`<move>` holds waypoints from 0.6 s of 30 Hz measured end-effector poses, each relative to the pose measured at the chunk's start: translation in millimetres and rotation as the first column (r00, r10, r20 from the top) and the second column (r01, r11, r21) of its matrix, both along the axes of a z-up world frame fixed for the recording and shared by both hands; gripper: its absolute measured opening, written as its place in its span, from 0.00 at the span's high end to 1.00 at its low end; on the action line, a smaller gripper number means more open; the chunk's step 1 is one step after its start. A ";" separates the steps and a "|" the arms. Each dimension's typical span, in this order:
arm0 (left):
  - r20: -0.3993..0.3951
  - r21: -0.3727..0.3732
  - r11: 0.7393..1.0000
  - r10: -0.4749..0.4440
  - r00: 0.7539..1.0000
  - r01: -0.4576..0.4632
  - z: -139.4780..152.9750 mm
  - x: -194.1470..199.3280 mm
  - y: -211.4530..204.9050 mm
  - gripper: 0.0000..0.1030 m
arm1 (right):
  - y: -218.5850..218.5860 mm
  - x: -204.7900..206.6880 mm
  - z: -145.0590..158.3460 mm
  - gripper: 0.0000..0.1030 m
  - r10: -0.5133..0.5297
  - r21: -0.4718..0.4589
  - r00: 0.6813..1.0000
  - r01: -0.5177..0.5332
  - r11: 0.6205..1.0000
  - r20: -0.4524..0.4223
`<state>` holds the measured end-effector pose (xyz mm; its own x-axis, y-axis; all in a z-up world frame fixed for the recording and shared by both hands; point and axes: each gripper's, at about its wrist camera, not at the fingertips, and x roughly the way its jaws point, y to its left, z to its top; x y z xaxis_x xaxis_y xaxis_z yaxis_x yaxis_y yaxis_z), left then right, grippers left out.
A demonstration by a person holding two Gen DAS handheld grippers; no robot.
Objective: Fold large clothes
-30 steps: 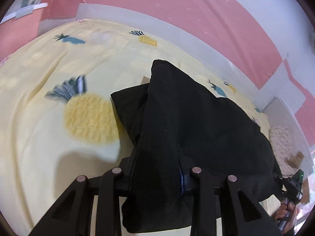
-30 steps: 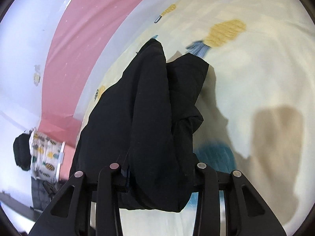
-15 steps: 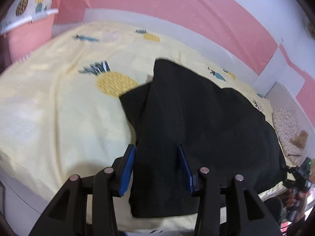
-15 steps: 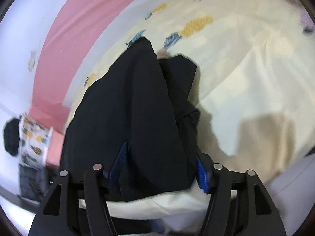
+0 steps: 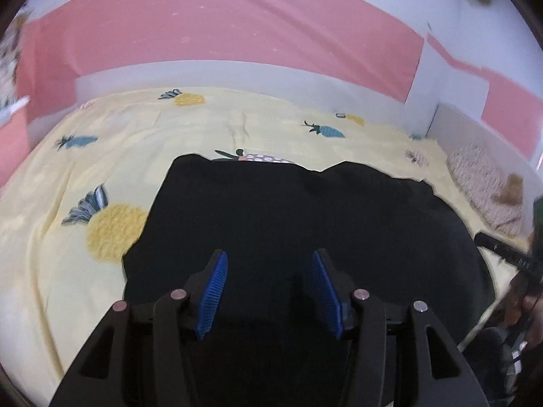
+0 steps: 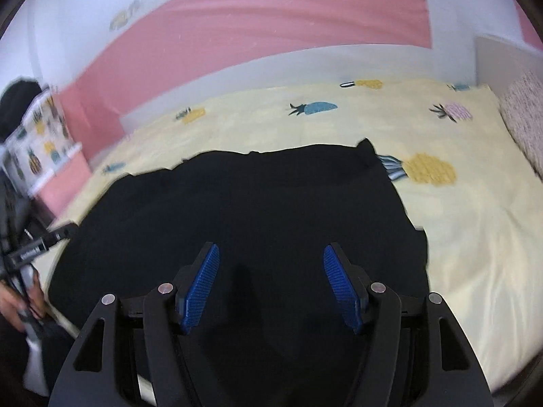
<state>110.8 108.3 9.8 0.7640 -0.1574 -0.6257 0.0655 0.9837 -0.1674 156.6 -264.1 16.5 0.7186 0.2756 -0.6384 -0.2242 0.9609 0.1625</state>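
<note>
- Left hand-held gripper [image 5: 269, 293] points down at a slant over the near edge of the bed; its blue pads [image 5: 213, 291] stand apart and the jaws are opening, with nothing pinched between them, only black cloth lying beneath.
- Right hand-held gripper [image 6: 271, 286] tilts down the same way, its blue pads [image 6: 200, 288] spread wider, jaws parted and gripping nothing.
- At 3 o'clock in the left wrist view a person's hand [image 5: 524, 308] holds the other gripper's handle; at 9 o'clock in the right wrist view a hand [image 6: 17, 302] does likewise.
- A strip on that handle [image 6: 32, 251] bears pale lettering, too blurred to read.
- Black garment [image 5: 305, 224] lies flat on the bed, below and ahead of both grippers, its long axis running 9 to 3 o'clock across the view, its far edge uneven.
- Yellow bedsheet [image 5: 85, 271] with printed pineapples carries the garment; one large pineapple [image 5: 112, 230] sits just beside the garment's edge at 9 o'clock.
- Pink and white wall [image 5: 237, 34] rises at 12 o'clock.
</note>
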 end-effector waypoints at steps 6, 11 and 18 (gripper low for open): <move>-0.037 -0.068 0.994 0.085 0.996 -0.088 -46.6 31.8 29.0 0.48 | -40.9 37.5 -49.0 0.39 -0.107 0.013 0.992 0.108 0.994 -0.066; -0.077 0.010 0.995 0.101 0.992 -0.100 -31.4 29.9 15.0 0.49 | -45.4 34.4 -37.1 0.39 -0.164 -0.032 0.983 0.161 0.986 -0.081; 0.022 0.004 0.999 -0.033 0.999 0.033 27.2 64.5 -32.6 0.44 | -13.5 68.8 -9.0 0.39 -0.081 -0.033 0.996 0.080 0.996 -0.034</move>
<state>175.3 75.8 37.0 0.7718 -0.1806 -0.6097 0.1018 0.9816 -0.1618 225.4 -277.6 7.4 0.7147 0.1974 -0.6709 -0.1407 0.9803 0.1386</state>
